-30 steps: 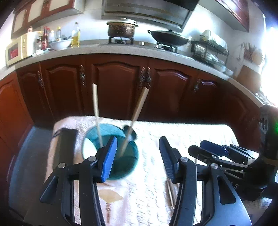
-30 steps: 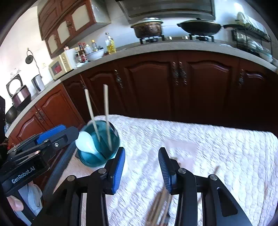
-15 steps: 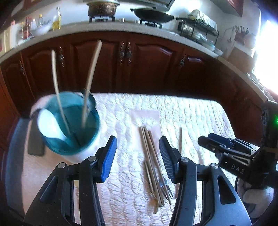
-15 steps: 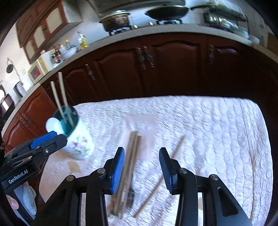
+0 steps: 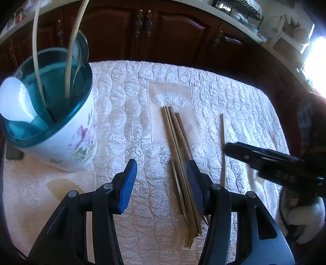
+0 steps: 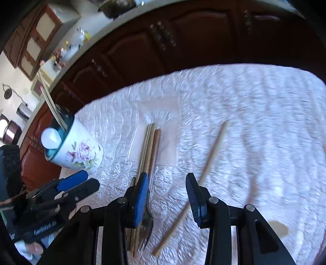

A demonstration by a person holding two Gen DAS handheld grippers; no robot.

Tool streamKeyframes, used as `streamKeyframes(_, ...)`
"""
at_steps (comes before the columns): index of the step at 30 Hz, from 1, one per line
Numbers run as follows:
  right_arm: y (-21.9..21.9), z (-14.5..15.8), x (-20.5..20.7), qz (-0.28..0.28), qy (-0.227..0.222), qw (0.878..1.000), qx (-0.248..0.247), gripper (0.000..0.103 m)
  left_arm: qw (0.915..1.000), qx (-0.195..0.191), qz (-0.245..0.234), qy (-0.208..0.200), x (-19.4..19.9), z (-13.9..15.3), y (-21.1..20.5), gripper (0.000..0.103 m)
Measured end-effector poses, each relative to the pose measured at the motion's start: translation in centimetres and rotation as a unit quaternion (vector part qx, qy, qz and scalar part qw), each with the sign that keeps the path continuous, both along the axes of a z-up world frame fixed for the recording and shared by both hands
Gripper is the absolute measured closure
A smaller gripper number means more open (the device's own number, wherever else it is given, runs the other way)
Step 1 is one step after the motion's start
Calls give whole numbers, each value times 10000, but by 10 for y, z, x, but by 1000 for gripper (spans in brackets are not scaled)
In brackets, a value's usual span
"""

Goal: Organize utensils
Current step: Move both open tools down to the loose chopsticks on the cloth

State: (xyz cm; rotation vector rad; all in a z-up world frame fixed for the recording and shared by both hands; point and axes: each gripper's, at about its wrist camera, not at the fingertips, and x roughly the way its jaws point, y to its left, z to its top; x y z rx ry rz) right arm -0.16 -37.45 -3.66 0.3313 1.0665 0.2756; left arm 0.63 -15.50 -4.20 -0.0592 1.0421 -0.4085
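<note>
A white floral utensil holder with a teal inside stands at the table's left, holding two pale chopsticks and a white spoon; it also shows in the right wrist view. A bundle of wooden chopsticks with a fork lies mid-table, also in the right wrist view. A single chopstick lies apart to the right, also in the right wrist view. My left gripper is open over the bundle's near end. My right gripper is open between bundle and single chopstick.
A white quilted cloth covers the table. Dark wooden cabinets run behind it, with a worktop and dish rack above. A dark object lies behind the holder at the left edge.
Both grippers have tilted down and moved closer to the table and the lying chopsticks. The holder has shifted to the left of both views. Both stay open and empty.
</note>
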Motion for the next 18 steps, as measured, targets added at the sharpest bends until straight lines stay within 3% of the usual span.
streamKeyframes(12, 51, -46, 57, 583, 465, 9971, -171, 65, 9998, 143, 37, 129, 13, -14, 5, 53)
streamKeyframes(18, 54, -44, 59, 806, 295, 9925, -874, 67, 9997, 184, -2, 155, 18, -19, -4, 53)
